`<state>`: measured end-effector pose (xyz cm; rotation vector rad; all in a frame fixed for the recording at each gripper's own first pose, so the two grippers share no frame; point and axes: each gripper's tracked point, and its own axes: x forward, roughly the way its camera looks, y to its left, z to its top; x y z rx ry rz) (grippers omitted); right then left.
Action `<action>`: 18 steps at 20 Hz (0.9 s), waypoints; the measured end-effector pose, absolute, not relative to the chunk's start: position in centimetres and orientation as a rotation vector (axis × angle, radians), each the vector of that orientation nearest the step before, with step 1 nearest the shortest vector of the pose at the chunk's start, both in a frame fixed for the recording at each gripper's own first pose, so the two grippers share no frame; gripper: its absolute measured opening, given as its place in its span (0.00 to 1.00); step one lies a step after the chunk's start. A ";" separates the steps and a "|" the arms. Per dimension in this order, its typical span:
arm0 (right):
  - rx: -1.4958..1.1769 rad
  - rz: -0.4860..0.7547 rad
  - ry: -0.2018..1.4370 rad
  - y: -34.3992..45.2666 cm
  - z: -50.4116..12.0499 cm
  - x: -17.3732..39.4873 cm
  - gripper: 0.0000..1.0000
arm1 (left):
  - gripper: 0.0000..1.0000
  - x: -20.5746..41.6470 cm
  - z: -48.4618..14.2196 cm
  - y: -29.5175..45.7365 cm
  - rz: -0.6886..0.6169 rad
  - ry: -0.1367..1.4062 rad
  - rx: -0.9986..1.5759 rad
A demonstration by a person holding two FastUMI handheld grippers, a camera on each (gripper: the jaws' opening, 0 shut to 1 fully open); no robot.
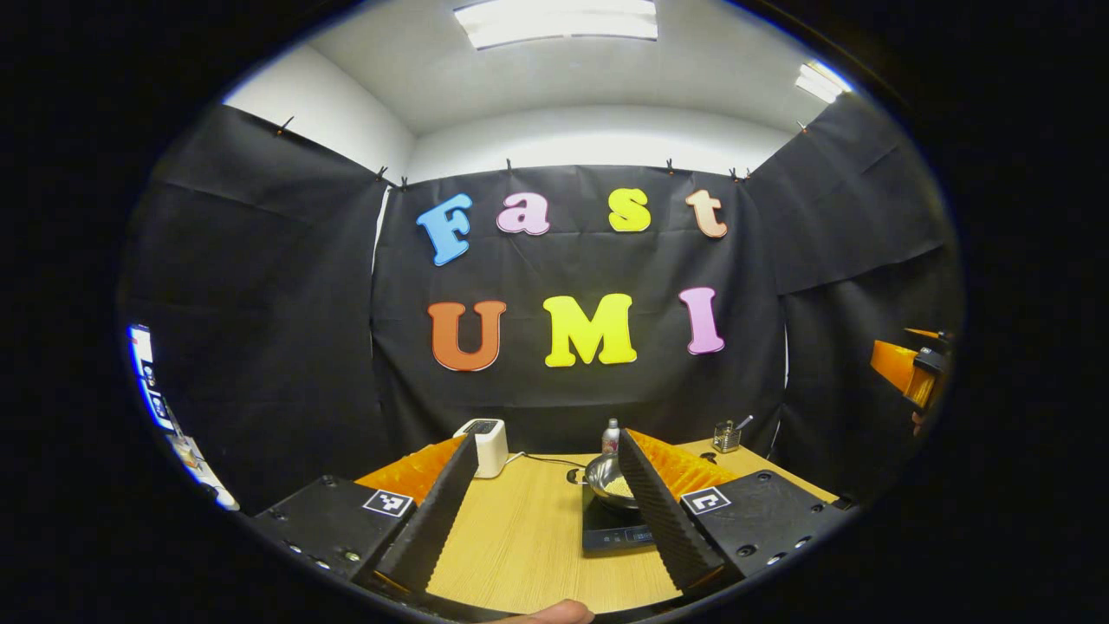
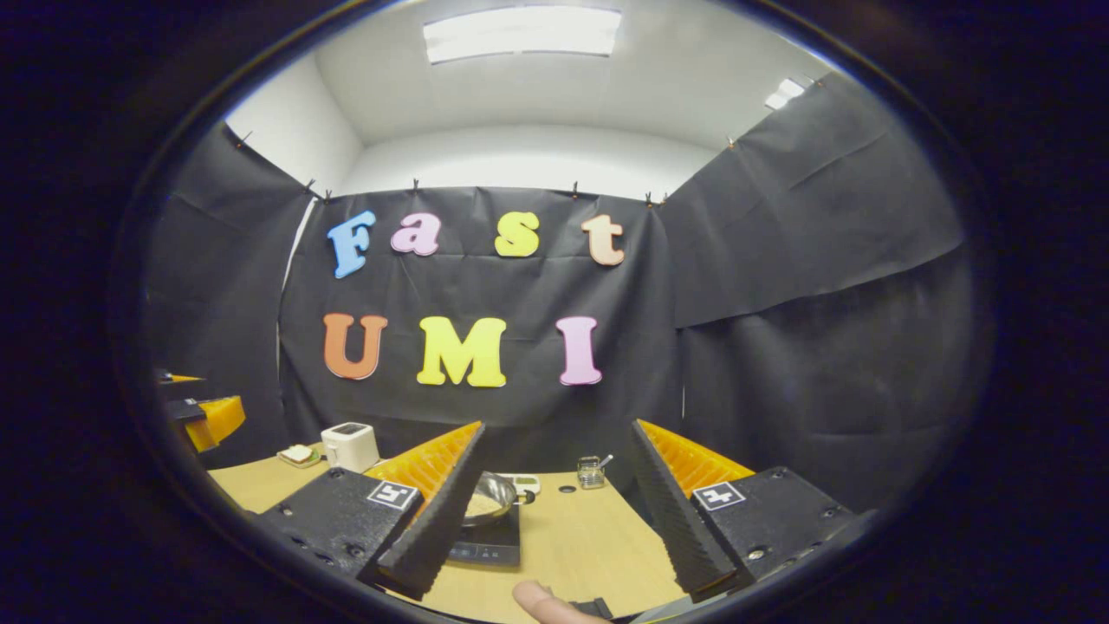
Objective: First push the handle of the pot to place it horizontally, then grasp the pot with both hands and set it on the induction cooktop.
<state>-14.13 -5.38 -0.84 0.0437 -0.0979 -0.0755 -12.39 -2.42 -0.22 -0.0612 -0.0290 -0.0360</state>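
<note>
now left claw (image 1: pixel 549 511) wide open, empty; right claw (image 2: pixel 554 507) likewise, above table (image 2: pixel 572 537)

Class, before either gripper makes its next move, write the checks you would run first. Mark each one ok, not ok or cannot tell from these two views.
1. Pot sits on the induction cooktop: ok.
2. Pot handle lies horizontal: cannot tell, too small to see.
3. Left gripper open, holding nothing: ok.
4. Right gripper open, holding nothing: ok.
5. Both grippers held apart from the pot: ok.
6. Pot centred on the cooktop: cannot tell, a finger hides part of it.
</note>
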 end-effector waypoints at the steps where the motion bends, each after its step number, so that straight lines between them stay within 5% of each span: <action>1: 0.040 -0.078 -0.098 -5.6 -0.9 -14.1 1.00 | 0.96 -12.4 -0.1 -2.3 -0.033 -0.029 -0.064; 18: 0.057 -0.066 -0.098 -5.8 -1.5 -13.6 1.00 | 0.96 -12.8 0.5 -2.8 -0.038 -0.081 -0.062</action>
